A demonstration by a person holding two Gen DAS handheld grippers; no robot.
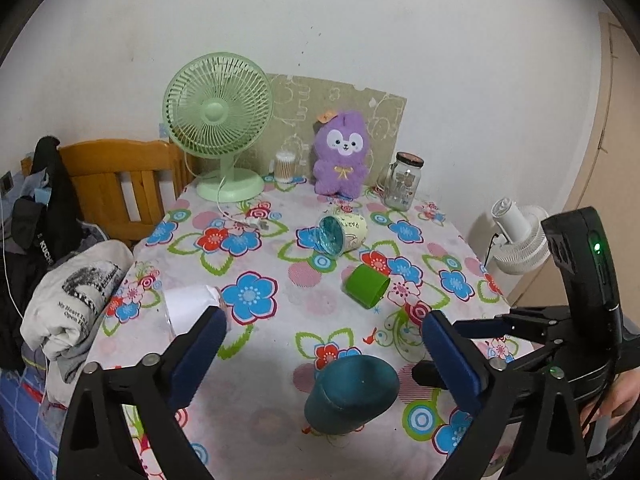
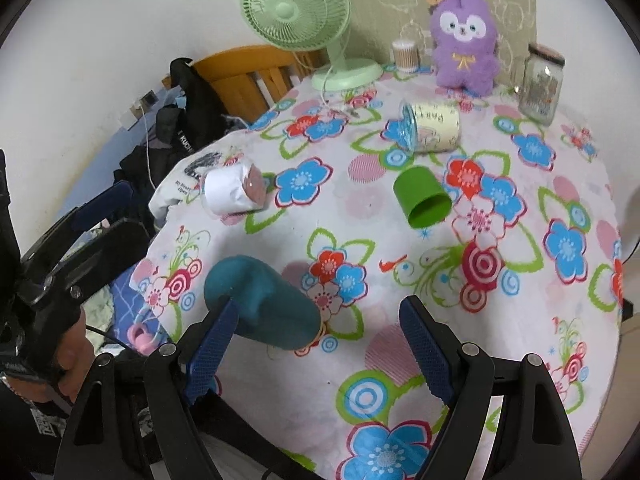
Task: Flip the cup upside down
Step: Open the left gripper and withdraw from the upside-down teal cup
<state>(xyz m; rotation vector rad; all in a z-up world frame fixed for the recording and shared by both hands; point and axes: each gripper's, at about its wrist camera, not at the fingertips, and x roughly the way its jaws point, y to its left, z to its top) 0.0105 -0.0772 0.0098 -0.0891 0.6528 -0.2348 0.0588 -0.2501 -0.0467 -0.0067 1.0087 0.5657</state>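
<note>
Pink clip (image 2: 140, 336) in right wrist only

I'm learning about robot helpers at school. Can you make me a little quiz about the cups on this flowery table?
1. True or false: the green cup is standing upright.
2. Which thing stands at the back, between the fan and the glass jar? A) a toy car B) the purple plush toy C) a book
3. Fill in: the teal cup lies nearest the two ____.

Key
1. False: it lies on its side on the tablecloth.
2. B
3. grippers: the left gripper and the right gripper are both open and holding nothing.
</note>
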